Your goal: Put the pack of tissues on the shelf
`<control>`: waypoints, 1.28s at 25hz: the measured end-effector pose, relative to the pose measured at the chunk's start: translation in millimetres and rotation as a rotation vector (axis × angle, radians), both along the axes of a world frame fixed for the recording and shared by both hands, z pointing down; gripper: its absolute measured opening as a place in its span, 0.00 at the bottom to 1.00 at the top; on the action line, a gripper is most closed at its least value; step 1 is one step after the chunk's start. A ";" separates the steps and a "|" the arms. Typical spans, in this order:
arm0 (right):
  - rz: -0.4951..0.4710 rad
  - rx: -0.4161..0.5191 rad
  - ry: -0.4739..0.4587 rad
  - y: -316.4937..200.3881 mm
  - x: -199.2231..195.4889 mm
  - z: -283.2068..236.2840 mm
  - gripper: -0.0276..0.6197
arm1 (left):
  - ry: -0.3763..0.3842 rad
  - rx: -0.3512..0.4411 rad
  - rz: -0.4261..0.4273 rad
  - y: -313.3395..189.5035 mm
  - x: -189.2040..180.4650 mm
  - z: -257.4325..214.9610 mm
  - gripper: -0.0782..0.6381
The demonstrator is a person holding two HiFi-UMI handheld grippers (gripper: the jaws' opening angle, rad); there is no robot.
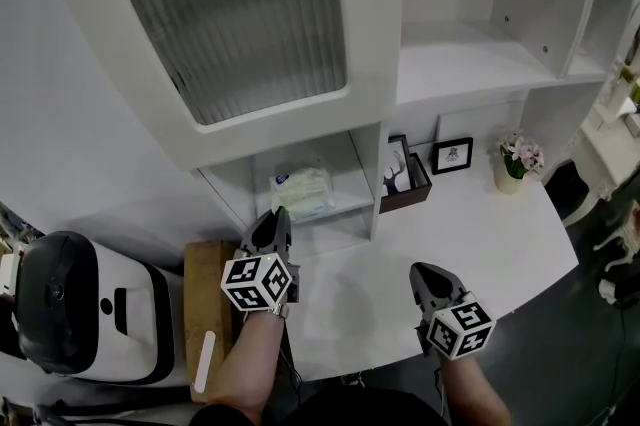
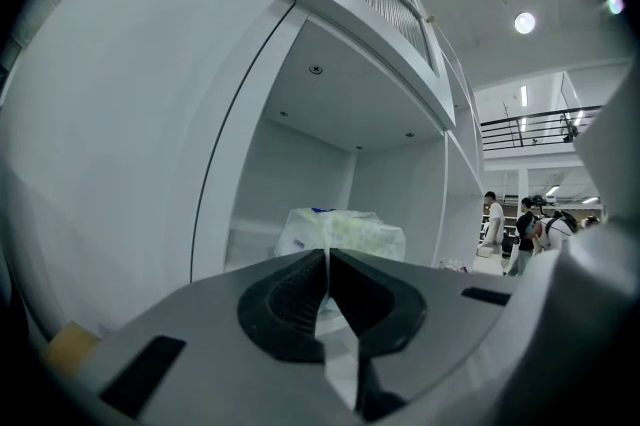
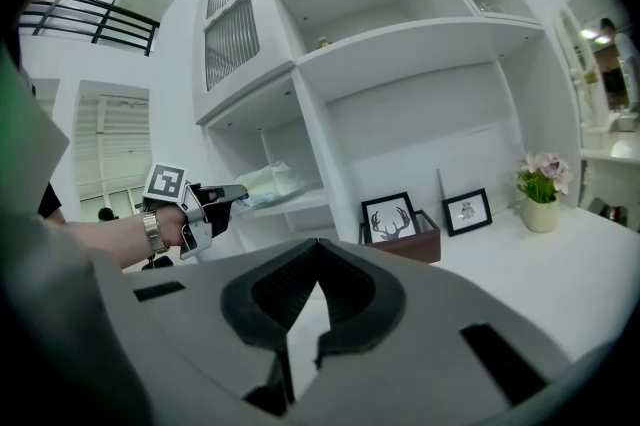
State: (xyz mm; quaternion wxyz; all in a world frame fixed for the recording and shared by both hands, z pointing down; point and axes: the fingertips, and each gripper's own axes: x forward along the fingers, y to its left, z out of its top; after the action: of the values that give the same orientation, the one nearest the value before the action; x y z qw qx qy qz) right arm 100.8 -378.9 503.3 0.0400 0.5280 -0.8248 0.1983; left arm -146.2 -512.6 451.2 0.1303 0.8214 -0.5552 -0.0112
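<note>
Head view: tissue pack (image 1: 303,193) on shelf (image 1: 347,204); left tool (image 1: 278,217), right tool (image 1: 424,276) pressed together, empty.

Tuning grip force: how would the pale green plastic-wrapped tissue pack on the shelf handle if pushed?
Pale green plastic-wrapped tissue pack looks puffy and crinkled: probably soft, light. Film wrap may slide. Lies flat, so tipping seems unlikely.

No print is legible, even on the tissue pack (image 1: 303,193).
</note>
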 end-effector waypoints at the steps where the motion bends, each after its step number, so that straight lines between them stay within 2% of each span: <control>1: 0.003 -0.002 -0.001 -1.1 0.6 0.8 0.05 | -0.002 -0.002 -0.001 -2.9 0.3 1.0 0.13; 14: 0.015 -0.014 -0.005 -10.3 4.9 4.3 0.05 | -0.028 -0.022 -0.028 -23.7 -0.2 7.9 0.13; 22: 0.008 -0.016 -0.010 -7.4 3.8 5.7 0.05 | -0.036 -0.008 -0.009 -22.3 3.9 6.4 0.14; 27: 0.007 -0.015 -0.012 -3.7 4.7 5.0 0.05 | -0.015 0.000 0.017 -21.0 10.7 7.8 0.30; 32: 0.009 -0.014 -0.013 5.0 5.2 4.2 0.05 | -0.002 0.015 0.033 -10.5 13.1 5.4 0.36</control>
State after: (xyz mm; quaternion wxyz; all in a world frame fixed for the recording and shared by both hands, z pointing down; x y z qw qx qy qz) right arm 106.0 -373.9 507.5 0.0374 0.5300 -0.8214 0.2075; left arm -133.1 -523.1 456.6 0.1239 0.8314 -0.5416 -0.0124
